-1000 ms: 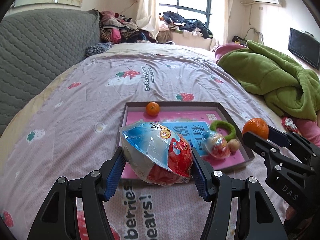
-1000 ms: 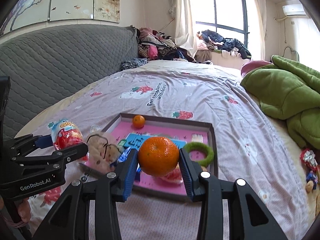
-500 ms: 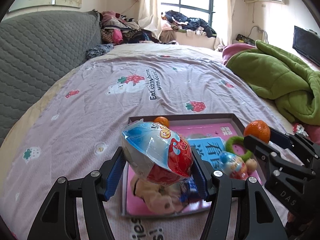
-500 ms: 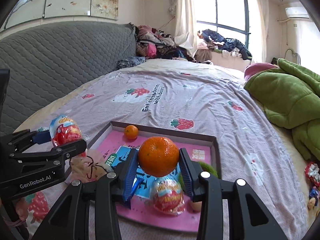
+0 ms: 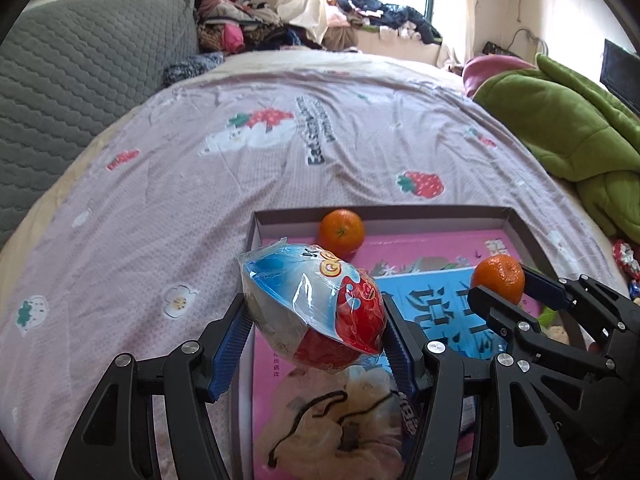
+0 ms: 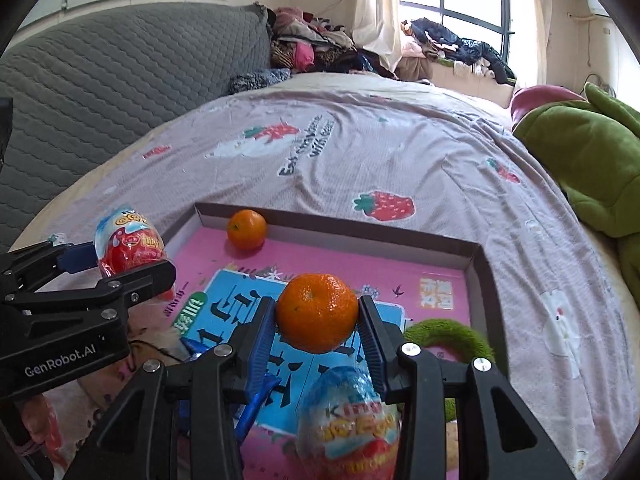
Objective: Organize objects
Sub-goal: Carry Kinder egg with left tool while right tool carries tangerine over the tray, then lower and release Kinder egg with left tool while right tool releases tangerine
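My left gripper (image 5: 316,320) is shut on a plastic-wrapped toy egg (image 5: 316,312), red, white and blue, held over the left side of a shallow pink-floored tray (image 5: 384,214). My right gripper (image 6: 318,322) is shut on an orange mandarin (image 6: 318,312) above the tray's (image 6: 478,264) middle. The right gripper also shows in the left wrist view, at the right, with the mandarin (image 5: 498,278). A second mandarin (image 5: 342,232) lies in the tray's far left corner. Another wrapped egg (image 6: 348,424), a green ring (image 6: 444,334) and a pale plush toy (image 5: 340,428) lie in the tray.
The tray rests on a bed with a pink strawberry-print sheet (image 5: 280,152). A green blanket (image 5: 568,128) is heaped at the right, a grey quilted headboard (image 5: 80,68) stands at the left, and clothes are piled under the window (image 5: 380,4).
Both grippers have moved forward and down over the tray with their loads. The tray now fills the lower part of both views, and the far-corner mandarin looks closer.
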Motion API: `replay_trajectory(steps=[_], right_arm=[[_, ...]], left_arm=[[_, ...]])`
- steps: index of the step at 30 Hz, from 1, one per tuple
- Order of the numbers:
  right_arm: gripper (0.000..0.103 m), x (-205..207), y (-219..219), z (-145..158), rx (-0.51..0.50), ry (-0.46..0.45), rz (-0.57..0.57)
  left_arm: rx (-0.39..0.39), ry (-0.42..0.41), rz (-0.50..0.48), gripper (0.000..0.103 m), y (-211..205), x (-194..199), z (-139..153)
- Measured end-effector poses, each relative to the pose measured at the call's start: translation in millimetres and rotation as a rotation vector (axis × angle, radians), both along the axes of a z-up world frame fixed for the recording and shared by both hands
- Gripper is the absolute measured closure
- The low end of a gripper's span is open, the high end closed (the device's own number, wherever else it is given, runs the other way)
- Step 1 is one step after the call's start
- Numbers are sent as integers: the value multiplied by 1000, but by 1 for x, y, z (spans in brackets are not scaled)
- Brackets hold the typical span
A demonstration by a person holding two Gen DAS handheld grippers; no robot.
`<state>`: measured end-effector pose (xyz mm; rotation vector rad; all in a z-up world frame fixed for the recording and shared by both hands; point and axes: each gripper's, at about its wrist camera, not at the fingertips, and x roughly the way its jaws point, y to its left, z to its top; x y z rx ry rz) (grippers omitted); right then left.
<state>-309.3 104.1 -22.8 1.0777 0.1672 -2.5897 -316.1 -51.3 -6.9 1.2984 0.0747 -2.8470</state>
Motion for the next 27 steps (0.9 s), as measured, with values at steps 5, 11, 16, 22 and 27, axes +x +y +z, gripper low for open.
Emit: replay_trajectory(steps=[5,11,16,22,27], right_arm=[[61,-7,-5,-10,25,-21,7],[61,-13,-8,-22,60,-62,6],[61,-15,-7,-29,70,-86,4],[61,-15,-6,-29,76,-96,1],[61,-15,-5,-25,71,-90,-9]], left_arm=[[-9,-41,-14,39,3,-10,-17],[-31,-99,-21,38,7,-16,-34],[-19,-111,-24,38,7,-16,-37],[-14,-116,-15,38,7,-15,-37],[-5,-123,-4,38,3,-13,-36]])
